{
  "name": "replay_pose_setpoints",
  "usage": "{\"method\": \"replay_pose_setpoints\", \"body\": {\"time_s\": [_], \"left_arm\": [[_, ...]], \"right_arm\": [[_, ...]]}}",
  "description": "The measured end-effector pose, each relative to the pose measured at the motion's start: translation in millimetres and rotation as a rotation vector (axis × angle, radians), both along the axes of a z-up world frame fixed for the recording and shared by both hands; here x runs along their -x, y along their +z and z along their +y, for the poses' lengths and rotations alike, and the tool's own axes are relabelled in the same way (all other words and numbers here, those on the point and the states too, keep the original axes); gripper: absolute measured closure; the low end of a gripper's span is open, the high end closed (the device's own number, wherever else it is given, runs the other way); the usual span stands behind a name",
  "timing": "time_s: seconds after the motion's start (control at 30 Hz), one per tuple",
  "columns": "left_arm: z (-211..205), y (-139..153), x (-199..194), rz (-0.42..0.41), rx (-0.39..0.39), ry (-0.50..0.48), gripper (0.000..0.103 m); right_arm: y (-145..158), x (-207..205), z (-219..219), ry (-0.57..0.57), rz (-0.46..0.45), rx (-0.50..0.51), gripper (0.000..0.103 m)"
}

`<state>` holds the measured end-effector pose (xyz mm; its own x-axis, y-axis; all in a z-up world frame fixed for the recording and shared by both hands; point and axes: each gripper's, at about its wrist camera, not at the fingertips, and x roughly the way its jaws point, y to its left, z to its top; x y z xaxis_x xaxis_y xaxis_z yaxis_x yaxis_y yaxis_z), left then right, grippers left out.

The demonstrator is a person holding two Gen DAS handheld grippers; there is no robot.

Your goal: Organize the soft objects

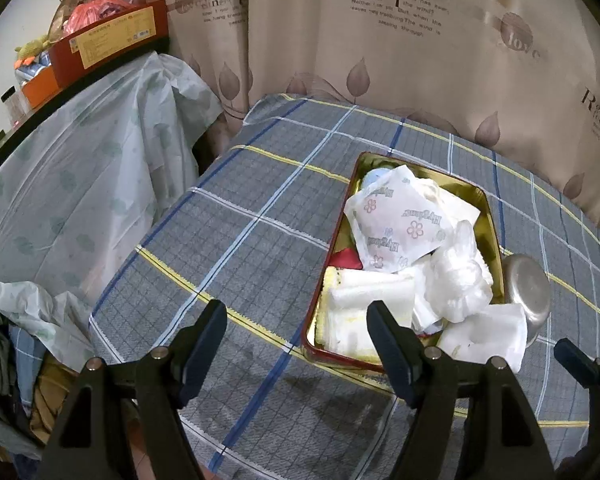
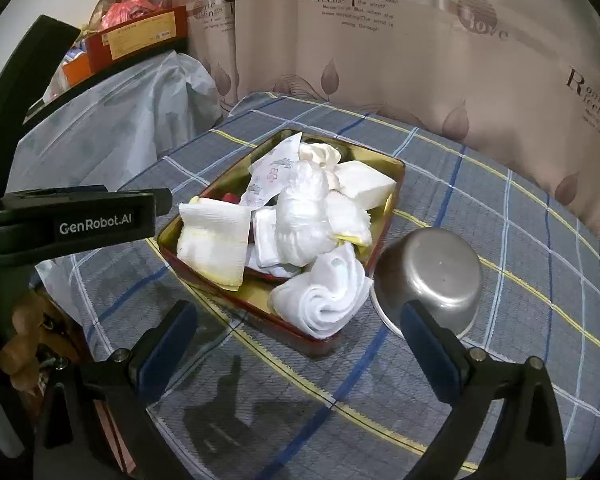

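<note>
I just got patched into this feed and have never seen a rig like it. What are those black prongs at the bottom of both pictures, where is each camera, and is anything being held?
There is no robot arm: a person holds a two-finger gripper in each hand, with a fisheye camera on each looking along its fingers. The prongs are those fingers. One picture is from the left gripper, the other from the right gripper; the right view also shows the left one from the side.

On the checked cloth sits a tin heaped with white cloths and wrappers; a rolled towel hangs over its near rim. An upturned metal bowl stands beside it.

Both grippers are open and hold nothing.
</note>
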<state>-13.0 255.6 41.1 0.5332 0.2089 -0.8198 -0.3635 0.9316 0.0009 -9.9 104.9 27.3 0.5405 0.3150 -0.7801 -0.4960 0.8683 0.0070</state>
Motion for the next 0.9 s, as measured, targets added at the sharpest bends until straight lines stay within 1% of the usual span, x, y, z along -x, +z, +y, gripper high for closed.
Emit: {"method": "replay_pose_setpoints", "body": {"time_s": [0.4,0.9], "left_arm": [[2.7,-3.3,0.2,0.015,0.003,-0.001,0.029],[2.5,-2.9,0.3,0.017,-0.007,0.007,0.029]], "right_arm": [[-10.7,-6.6,1.0,-0.008,0.05,0.009,0.002],[-15.3,-10.4,-1.7,-0.011,0.065,0.023,0.002]]}}
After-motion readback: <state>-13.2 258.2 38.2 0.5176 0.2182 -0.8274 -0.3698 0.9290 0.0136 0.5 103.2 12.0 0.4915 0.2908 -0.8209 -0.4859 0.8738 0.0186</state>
